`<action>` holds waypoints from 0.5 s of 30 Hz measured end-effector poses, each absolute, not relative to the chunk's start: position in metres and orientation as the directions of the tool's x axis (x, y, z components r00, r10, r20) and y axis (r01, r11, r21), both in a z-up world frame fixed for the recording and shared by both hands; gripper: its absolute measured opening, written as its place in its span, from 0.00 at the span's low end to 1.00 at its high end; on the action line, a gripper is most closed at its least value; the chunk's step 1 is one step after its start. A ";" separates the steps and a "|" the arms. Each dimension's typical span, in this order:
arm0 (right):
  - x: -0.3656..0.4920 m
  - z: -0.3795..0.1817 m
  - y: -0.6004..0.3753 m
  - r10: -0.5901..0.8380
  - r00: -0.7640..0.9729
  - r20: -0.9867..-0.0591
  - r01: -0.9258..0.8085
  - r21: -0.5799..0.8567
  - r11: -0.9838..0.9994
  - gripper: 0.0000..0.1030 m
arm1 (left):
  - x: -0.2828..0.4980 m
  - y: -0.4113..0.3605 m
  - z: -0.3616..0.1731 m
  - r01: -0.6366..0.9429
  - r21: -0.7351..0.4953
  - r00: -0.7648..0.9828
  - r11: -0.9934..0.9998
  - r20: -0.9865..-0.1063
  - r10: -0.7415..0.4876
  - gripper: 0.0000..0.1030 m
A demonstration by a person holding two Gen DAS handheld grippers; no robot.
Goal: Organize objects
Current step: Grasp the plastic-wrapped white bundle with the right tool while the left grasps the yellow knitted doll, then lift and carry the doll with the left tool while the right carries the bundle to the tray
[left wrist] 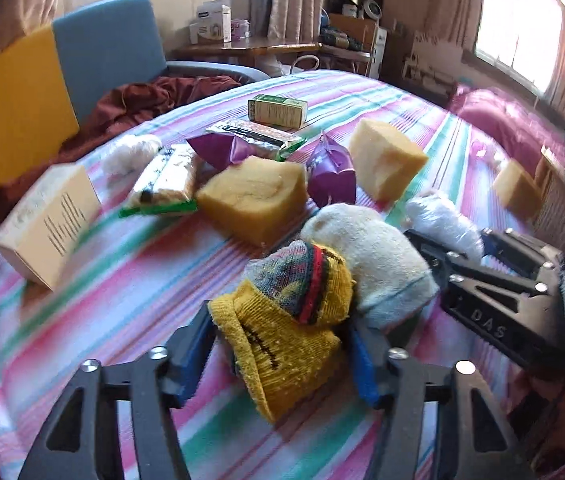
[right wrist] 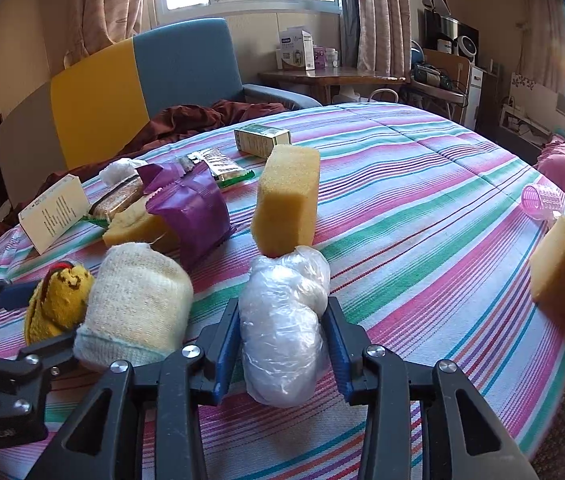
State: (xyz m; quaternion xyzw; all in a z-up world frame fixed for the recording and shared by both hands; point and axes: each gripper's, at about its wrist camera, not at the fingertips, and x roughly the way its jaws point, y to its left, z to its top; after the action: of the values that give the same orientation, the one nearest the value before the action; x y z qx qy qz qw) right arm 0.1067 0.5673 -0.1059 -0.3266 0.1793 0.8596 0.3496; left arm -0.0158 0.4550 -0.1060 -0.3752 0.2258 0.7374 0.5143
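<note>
Two soft bundles are in play on the striped bedspread (right wrist: 422,200). One, the yellow sock roll (left wrist: 282,344), sits between the left gripper (left wrist: 282,360) pads, jaws pressed into it; light and squashy, best taken across its fat middle. Just beside it lies the cream sock roll (right wrist: 138,300). Over on the right gripper (right wrist: 282,344), fingers flank the plastic-wrapped bundle (right wrist: 282,320), touching its sides; that film looks slippery, so I'd squeeze mid-body. Sponges (right wrist: 288,200) and snack packets (right wrist: 194,208) crowd behind.
</note>
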 end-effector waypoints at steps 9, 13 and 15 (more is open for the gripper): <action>0.106 -0.106 0.567 0.488 -0.537 -0.687 -0.719 0.071 -0.691 0.40 | -0.008 0.441 -0.106 -0.901 -0.030 -0.259 -0.433 -0.763 0.592 0.44; 0.106 -0.106 0.567 0.488 -0.539 -0.687 -0.719 0.072 -0.691 0.40 | -0.003 0.426 -0.103 -0.869 -0.001 -0.335 -0.494 -0.735 0.590 0.41; 0.107 -0.106 0.567 0.488 -0.540 -0.686 -0.718 0.074 -0.692 0.40 | -0.004 0.416 -0.101 -0.848 -0.009 -0.361 -0.530 -0.723 0.589 0.41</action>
State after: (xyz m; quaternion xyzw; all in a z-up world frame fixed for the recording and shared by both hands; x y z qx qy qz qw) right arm 0.1065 0.5670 -0.1056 -0.3270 0.1763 0.8596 0.3508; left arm -0.0036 0.4158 -0.1010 -0.3459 0.1871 0.8033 0.4472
